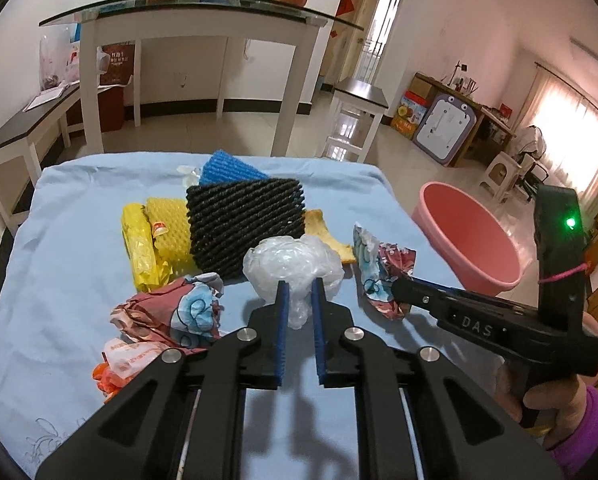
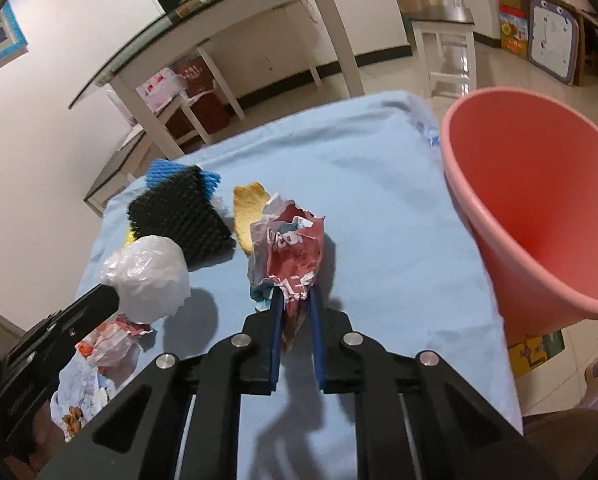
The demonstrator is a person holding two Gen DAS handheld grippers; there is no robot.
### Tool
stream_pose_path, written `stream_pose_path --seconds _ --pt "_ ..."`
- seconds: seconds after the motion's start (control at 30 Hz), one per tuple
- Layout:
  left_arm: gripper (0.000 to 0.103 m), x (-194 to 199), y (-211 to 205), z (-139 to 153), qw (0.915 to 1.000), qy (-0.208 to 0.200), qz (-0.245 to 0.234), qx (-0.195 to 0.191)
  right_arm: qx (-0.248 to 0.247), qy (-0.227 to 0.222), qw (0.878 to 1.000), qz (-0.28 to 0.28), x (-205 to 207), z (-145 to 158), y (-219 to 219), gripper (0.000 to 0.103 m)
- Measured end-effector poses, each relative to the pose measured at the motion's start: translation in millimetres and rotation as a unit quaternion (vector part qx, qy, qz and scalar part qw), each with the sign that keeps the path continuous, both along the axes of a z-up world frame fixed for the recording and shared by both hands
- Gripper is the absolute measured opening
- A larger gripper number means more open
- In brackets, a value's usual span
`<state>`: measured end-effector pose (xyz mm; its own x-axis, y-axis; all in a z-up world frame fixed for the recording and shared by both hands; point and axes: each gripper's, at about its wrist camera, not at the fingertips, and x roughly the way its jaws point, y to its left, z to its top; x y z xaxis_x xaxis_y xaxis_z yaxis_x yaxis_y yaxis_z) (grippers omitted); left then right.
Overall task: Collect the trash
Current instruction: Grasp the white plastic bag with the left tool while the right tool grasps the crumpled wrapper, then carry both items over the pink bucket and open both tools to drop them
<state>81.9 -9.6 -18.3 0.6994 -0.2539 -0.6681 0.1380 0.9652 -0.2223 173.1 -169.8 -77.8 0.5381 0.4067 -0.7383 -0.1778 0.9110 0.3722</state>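
My left gripper (image 1: 300, 285) is shut on a crumpled clear plastic bag (image 1: 293, 262), lifted a little off the blue cloth (image 1: 79, 280). The same bag (image 2: 147, 276) shows at the left gripper's tip in the right wrist view. My right gripper (image 2: 294, 295) is shut on a crumpled red and white wrapper (image 2: 293, 240); that wrapper (image 1: 383, 276) sits at the right gripper's tip in the left wrist view. A pink basin (image 2: 539, 208) stands at the table's right edge, also seen as the pink basin (image 1: 467, 236). Black foam net (image 1: 245, 226), yellow foam net (image 1: 167, 228), yellow bag (image 1: 141, 248) and peel (image 1: 327, 236) lie behind.
More crumpled wrappers (image 1: 171, 312) and an orange and white bag (image 1: 123, 364) lie at the near left. A blue foam net (image 1: 227, 168) sits behind the black one. A glass-topped table (image 1: 203, 12) and a white stool (image 1: 359, 120) stand beyond on the tiled floor.
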Motion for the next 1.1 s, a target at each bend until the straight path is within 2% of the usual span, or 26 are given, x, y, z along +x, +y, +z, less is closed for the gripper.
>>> stream_pose_path --seconds 0.47,0.8,1.1 --pt "0.011 -6.2 -25.9 23.2 0.9995 -0.025 -0.016 -0.001 0.000 -0.071 0.997 -0.019 -34.1 40.1 -32.9 0.012" --pt "0.011 -4.6 -71.8 41.9 0.9969 -0.049 -0.061 -0.008 0.005 -0.100 0.991 -0.086 -52.9 57.7 -93.6 0.012" --pt "0.011 5.9 -125.7 48.7 0.9915 -0.056 -0.116 -0.016 -0.007 -0.107 0.982 -0.153 -61.4 58.9 -152.4 0.012"
